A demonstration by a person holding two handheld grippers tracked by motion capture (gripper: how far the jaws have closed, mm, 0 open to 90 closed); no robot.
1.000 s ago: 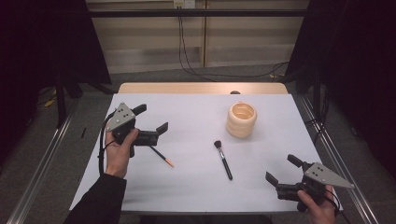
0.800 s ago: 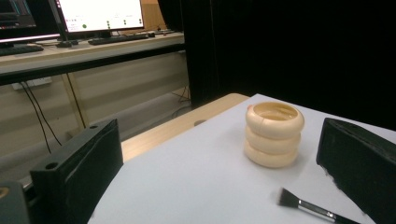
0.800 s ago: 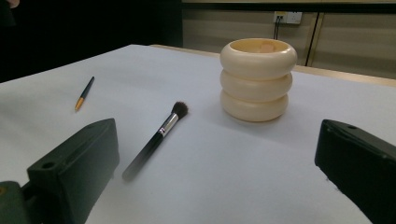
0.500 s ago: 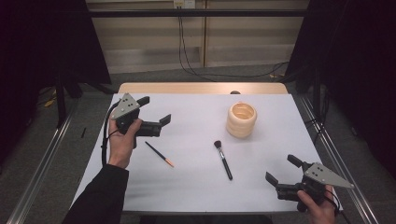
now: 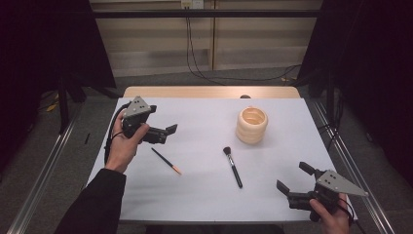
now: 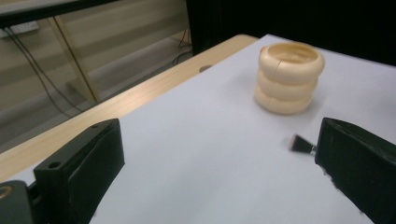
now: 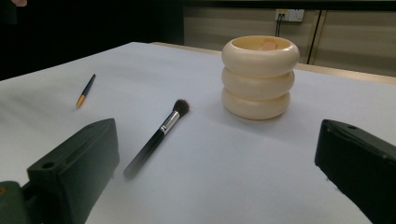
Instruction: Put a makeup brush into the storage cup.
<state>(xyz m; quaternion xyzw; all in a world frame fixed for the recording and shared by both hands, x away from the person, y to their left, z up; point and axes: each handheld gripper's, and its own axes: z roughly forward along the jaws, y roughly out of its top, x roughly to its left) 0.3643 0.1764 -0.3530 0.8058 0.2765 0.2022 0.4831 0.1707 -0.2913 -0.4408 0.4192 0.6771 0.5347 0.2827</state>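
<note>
A cream ribbed holder [image 5: 252, 125] stands upright at the back right of the white table [image 5: 204, 195]. A black makeup brush [image 5: 233, 166] lies in the middle, bristles pointing away from me. To its left lies a thin dark pencil with an orange tip [image 5: 166, 161]. My left gripper [image 5: 165, 133] is held above the table's left side, beyond the pencil, open and empty. In the left gripper view the holder [image 6: 289, 79] and the brush head [image 6: 299, 143] sit ahead of it. My right gripper [image 5: 291, 176] rests open and empty near the front right corner, facing the brush [image 7: 159, 135] and holder [image 7: 259, 77].
A wooden strip [image 5: 209, 91] runs along the table's far edge, with cables on the floor behind it. Metal rails [image 5: 355, 165] flank both sides of the table. Dark curtains stand left and right.
My left gripper has lifted off the pencil's near end and drawn back and up to the left, leaving the pencil on the table. The right gripper has stayed put.
</note>
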